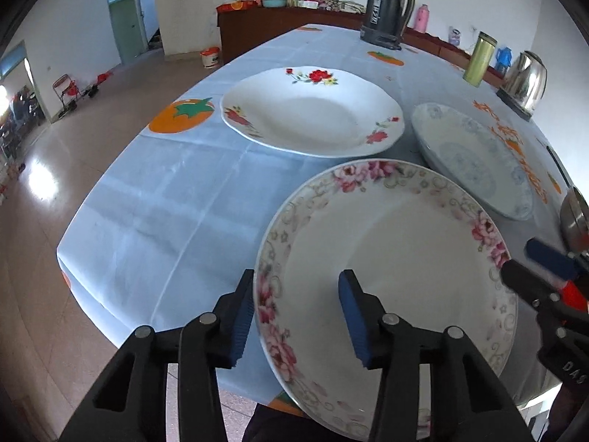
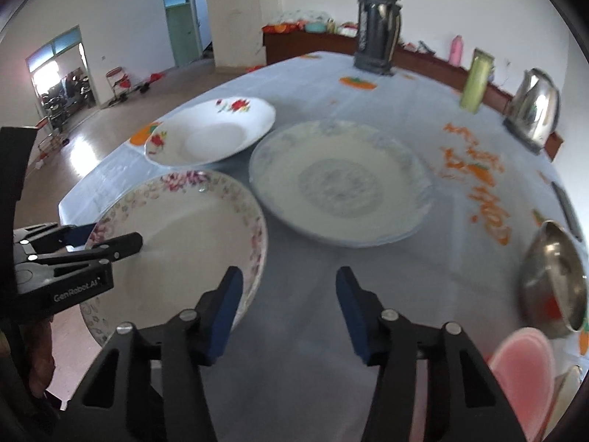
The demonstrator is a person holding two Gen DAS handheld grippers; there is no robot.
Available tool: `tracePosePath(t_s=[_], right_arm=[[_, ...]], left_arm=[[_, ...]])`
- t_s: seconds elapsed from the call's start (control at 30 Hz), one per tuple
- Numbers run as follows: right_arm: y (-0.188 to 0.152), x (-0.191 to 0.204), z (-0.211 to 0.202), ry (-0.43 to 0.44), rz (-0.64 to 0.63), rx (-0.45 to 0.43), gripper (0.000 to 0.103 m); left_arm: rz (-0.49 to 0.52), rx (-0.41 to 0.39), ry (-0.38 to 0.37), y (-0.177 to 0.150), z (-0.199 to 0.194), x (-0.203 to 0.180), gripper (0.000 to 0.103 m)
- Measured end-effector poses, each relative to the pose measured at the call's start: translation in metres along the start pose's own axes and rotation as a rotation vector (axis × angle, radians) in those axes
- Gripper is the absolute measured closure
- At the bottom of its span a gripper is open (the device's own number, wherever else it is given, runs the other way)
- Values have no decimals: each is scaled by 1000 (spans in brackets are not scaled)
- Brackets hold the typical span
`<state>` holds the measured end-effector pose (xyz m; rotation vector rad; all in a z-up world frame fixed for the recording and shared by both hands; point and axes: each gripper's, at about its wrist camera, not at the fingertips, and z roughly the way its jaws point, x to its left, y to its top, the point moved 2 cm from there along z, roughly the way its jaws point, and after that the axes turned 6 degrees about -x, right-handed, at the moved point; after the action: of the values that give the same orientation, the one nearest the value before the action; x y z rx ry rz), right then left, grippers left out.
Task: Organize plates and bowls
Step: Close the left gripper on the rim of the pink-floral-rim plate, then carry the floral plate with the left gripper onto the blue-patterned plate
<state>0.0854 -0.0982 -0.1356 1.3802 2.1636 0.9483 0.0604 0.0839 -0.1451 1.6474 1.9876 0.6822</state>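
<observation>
Plates (image 1: 386, 258) on pale blue tablecloth (image 1: 154, 191), shiny tiled floor (image 1: 40, 169) beyond.

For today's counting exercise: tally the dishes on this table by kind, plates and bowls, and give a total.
Plates: 3 – pink-flowered plate, blue-patterned plate, red-flowered plate
Bowls: 2 – steel bowl, pink bowl
Total: 5

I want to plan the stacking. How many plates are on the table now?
3. The pink-flower plate is nearest, at the left gripper. The blue-pattern plate lies beyond it to the right. The red-flower plate is farthest. Others may be outside the views.
</observation>
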Motion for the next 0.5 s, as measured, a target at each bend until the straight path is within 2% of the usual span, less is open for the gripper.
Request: tracePosePath(t_s=[0.03,0.2,0.5], right_arm=[[-1,2,3,10,-3,7,66],[-3,11,11,60,-21,29,89],[-4,17,18,65,-35,23,89]], left_arm=[[0,-3,-3,0,-1,0,63],[0,-15,-5,-2,-2,0,64],[13,-29,10,0,-1,-1,67]])
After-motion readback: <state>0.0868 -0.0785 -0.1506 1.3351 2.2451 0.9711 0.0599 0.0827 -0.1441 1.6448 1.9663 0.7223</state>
